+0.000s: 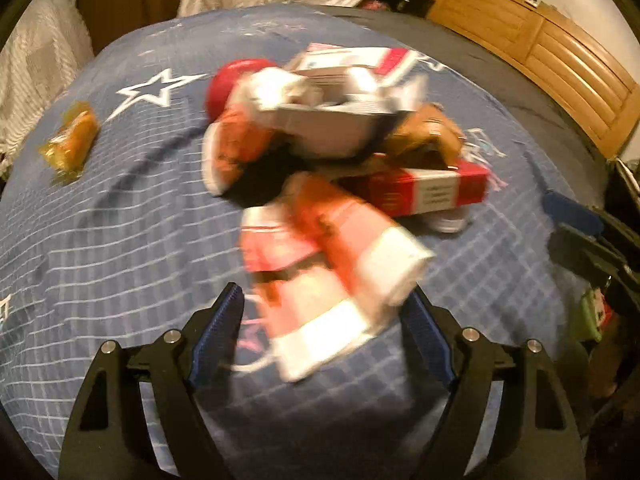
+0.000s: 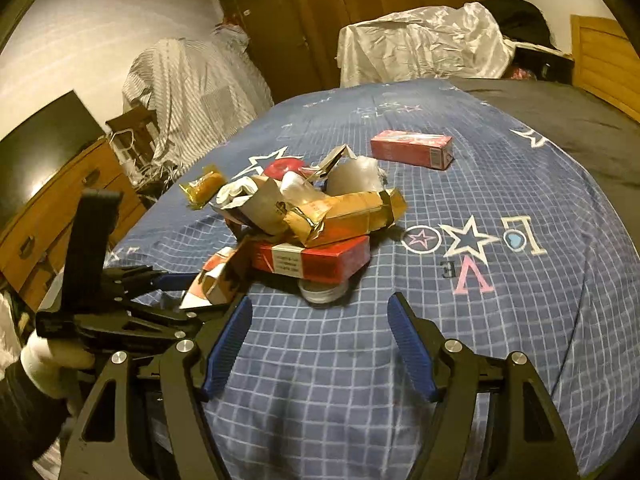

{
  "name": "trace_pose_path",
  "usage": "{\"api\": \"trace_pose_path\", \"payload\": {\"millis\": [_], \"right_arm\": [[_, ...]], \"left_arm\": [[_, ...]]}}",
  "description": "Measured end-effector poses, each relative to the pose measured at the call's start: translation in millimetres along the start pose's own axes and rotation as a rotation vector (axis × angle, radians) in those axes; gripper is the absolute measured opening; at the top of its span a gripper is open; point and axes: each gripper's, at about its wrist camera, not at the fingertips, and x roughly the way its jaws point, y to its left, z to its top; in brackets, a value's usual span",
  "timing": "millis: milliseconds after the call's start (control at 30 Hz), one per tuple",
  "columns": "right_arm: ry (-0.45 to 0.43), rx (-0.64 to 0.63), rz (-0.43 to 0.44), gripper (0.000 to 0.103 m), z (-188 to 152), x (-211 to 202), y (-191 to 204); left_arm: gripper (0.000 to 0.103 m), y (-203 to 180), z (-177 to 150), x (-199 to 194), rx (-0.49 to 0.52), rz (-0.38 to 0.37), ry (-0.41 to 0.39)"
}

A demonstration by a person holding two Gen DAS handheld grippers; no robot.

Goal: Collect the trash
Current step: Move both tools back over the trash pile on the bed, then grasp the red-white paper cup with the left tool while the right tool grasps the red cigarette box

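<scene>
On the bed: a blue grid-patterned bedspread (image 2: 460, 320) with stars and letters carried a heap of trash (image 2: 304, 216) near its middle.
Heap, right wrist view: a red carton (image 2: 316, 260) lay at the bottom, a gold-brown crumpled box (image 2: 352, 216) rested across it, and grey-white torn card (image 2: 256, 200) leaned at the left; a round lid-like thing (image 2: 324, 294) peeked from under the red carton.
Red round object: it sat at the far side of the heap (image 2: 286, 168), partly hidden.
Stray pieces: a pink-red box (image 2: 412, 148) lay well apart from the heap, farther up the bedspread; a yellow-wrapped snack (image 2: 204, 186) lay just beside the heap's left edge.
Left gripper: its jaws stood wide (image 1: 324, 320), and a blurred red-and-white package (image 1: 332, 280) sat between the blue pads; whether the pads touched it I could not tell because of motion blur.
Left gripper, seen from the right: it reached in low at the left (image 2: 176, 292), with its tips at the near-left edge of the heap.
Right gripper: jaws were wide apart (image 2: 320, 320) with nothing between them, above bare bedspread just short of the heap.
Surroundings: a wooden headboard (image 1: 540, 52) stood at the far right, and cloth-covered furniture (image 2: 420, 44) stood beyond the bed.
</scene>
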Motion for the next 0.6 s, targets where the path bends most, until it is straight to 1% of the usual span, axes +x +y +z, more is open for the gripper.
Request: {"api": "trace_pose_path", "payload": {"millis": [67, 100, 133, 167, 233, 267, 300, 333, 433, 500, 600], "right_arm": [[0.025, -0.089, -0.002, 0.071, 7.0, 10.1, 6.3], [0.037, -0.14, -0.002, 0.071, 11.9, 15.0, 14.4], [0.053, -0.227, -0.005, 0.071, 16.8, 21.6, 20.1], [0.064, -0.286, -0.004, 0.07, 21.1, 25.8, 24.2], [0.096, -0.452, -0.016, 0.06, 28.6, 38.2, 36.4], [0.108, -0.511, -0.027, 0.058, 30.4, 42.8, 41.7], [0.12, -0.552, -0.03, 0.054, 32.3, 46.6, 44.5], [0.146, -0.593, -0.032, 0.053, 35.4, 55.7, 46.4], [0.198, -0.673, -0.032, 0.052, 35.2, 74.4, 51.0], [0.209, -0.715, -0.03, 0.052, 34.9, 84.0, 55.1], [0.215, -0.74, -0.044, 0.053, 35.4, 94.7, 60.0]], "left_arm": [[0.077, 21.4, 0.4, -4.3, -0.028, 0.037, -0.003], [0.078, 36.8, 0.0, -7.8, -0.043, 0.075, -0.008], [0.078, 46.9, 0.4, -9.6, -0.054, 0.096, -0.009], [0.078, 61.7, 0.0, -11.8, -0.073, 0.116, -0.006], [0.078, 84.2, -2.4, -16.7, -0.106, 0.143, -0.001], [0.078, 92.7, -2.7, -19.8, -0.113, 0.145, -0.005], [0.078, 96.2, -2.0, -22.0, -0.112, 0.144, -0.008], [0.078, 98.6, -1.4, -25.4, -0.104, 0.139, -0.019], [0.078, 92.2, -0.9, -33.3, -0.041, 0.1, -0.058], [0.078, 77.9, 1.5, -34.7, 0.031, 0.073, -0.083], [0.081, 58.1, 11.3, -25.3, 0.155, 0.08, -0.089]]}}
